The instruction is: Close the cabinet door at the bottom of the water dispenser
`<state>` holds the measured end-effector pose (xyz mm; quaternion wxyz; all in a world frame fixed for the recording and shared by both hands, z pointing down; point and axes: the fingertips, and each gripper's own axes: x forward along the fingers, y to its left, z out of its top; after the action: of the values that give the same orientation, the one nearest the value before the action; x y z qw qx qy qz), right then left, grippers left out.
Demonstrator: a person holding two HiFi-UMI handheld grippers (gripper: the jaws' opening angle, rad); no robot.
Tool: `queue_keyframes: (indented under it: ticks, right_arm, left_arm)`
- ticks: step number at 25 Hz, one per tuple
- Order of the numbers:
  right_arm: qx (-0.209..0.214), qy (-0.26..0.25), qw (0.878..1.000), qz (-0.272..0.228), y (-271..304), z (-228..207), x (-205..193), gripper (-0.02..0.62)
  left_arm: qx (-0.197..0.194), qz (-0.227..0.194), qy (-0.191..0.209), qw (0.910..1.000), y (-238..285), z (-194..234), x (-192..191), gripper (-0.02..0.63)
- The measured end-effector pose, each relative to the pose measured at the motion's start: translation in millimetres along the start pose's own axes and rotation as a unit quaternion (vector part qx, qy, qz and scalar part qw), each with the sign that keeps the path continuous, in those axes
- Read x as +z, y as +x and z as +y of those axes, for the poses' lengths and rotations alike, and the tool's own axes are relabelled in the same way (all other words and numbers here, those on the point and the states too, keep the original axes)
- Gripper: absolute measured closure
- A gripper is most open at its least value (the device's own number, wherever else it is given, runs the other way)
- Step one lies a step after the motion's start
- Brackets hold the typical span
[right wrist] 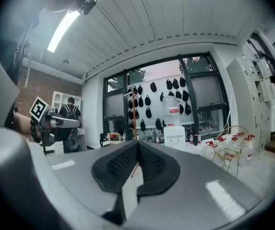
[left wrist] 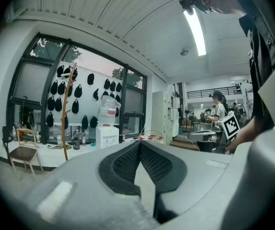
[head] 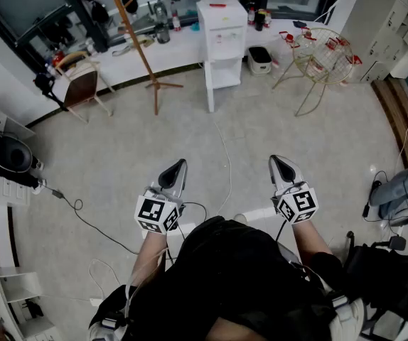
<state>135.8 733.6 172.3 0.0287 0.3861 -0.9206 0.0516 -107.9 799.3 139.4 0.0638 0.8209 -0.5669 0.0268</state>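
The white water dispenser (head: 222, 30) stands far ahead against the window counter, a clear bottle on top. Its bottom cabinet (head: 225, 73) looks open, with a shelf showing inside; the door itself I cannot make out clearly. My left gripper (head: 179, 168) and right gripper (head: 276, 160) are held side by side over the floor, well short of the dispenser, both shut with nothing between the pads. The left gripper view shows the dispenser (left wrist: 107, 135) small beyond my shut left gripper (left wrist: 140, 143). In the right gripper view the dispenser (right wrist: 174, 137) sits just right of my shut right gripper (right wrist: 137, 143).
A wooden coat stand (head: 143, 48) and a chair (head: 83, 84) stand left of the dispenser. A gold wire rack (head: 323, 59) and a small white appliance (head: 259, 59) are to its right. A white cable (head: 225, 155) and a black cable (head: 83, 212) lie on the floor.
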Motion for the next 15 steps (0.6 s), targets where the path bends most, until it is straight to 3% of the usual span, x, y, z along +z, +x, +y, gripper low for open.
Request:
queue_keyframes:
  ticks: [15]
  right_arm:
    - [-0.006, 0.004, 1.0, -0.025, -17.5, -19.4, 6.6, 0.591]
  left_arm:
    - [0.001, -0.012, -0.02, 0.9997, 28.8, -14.7, -0.4, 0.6]
